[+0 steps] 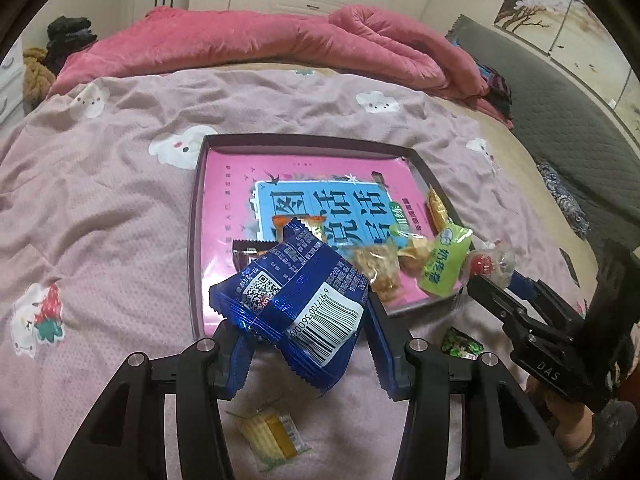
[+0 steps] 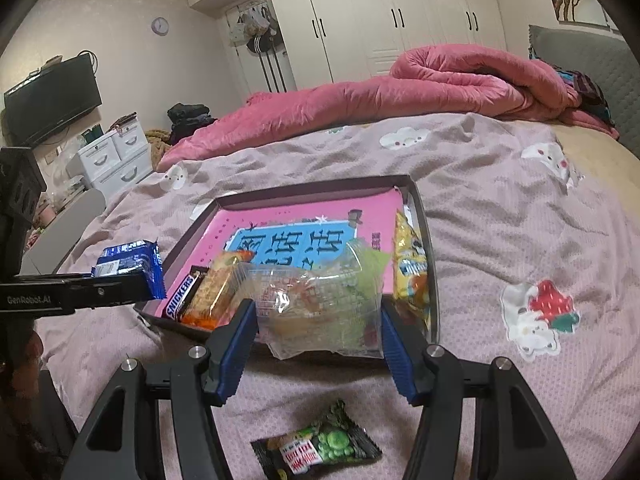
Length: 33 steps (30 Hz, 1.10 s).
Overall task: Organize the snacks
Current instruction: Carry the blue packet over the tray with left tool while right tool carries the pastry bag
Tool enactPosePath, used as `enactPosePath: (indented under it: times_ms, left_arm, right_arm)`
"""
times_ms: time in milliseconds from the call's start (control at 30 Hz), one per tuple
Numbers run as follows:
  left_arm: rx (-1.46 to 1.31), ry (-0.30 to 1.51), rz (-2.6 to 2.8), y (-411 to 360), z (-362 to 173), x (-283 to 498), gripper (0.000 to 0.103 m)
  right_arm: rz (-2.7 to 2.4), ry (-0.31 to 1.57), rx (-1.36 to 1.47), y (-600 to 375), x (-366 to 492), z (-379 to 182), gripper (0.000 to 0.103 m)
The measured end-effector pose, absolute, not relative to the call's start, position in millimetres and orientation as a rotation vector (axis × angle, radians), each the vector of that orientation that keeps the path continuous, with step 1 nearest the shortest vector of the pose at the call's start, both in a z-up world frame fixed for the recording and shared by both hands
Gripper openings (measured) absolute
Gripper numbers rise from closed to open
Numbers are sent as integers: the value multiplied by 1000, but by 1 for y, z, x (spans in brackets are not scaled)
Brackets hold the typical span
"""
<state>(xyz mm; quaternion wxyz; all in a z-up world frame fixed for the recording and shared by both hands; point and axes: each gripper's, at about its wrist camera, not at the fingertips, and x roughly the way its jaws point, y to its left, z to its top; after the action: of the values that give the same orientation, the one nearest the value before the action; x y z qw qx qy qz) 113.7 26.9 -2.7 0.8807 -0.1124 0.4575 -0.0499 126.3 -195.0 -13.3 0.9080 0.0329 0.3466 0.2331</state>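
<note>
A dark tray (image 1: 194,248) with a pink printed liner lies on the bed; it also shows in the right wrist view (image 2: 434,280). My left gripper (image 1: 308,340) is shut on a blue snack packet (image 1: 296,300), held above the tray's near left edge. My right gripper (image 2: 318,332) is shut on a clear-wrapped snack (image 2: 320,304) at the tray's near edge; it also shows in the left wrist view (image 1: 490,266). In the tray lie a Snickers bar (image 2: 182,294), an orange wafer pack (image 2: 218,288), a yellow packet (image 2: 410,264) and a green packet (image 1: 444,264).
A yellow wafer pack (image 1: 272,434) lies on the pink sheet under my left gripper. A black-and-green candy packet (image 2: 318,446) lies under my right gripper. A rolled red quilt (image 1: 260,40) lies at the back of the bed. White drawers (image 2: 116,156) stand at far left.
</note>
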Motion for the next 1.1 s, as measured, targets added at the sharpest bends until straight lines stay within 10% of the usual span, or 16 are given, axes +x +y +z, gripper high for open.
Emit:
enactPosePath:
  times_ms: [1100]
  left_arm:
    - [-255, 985, -41, 35, -30, 145, 52]
  right_arm:
    - [481, 796, -26, -163, 149, -38, 61]
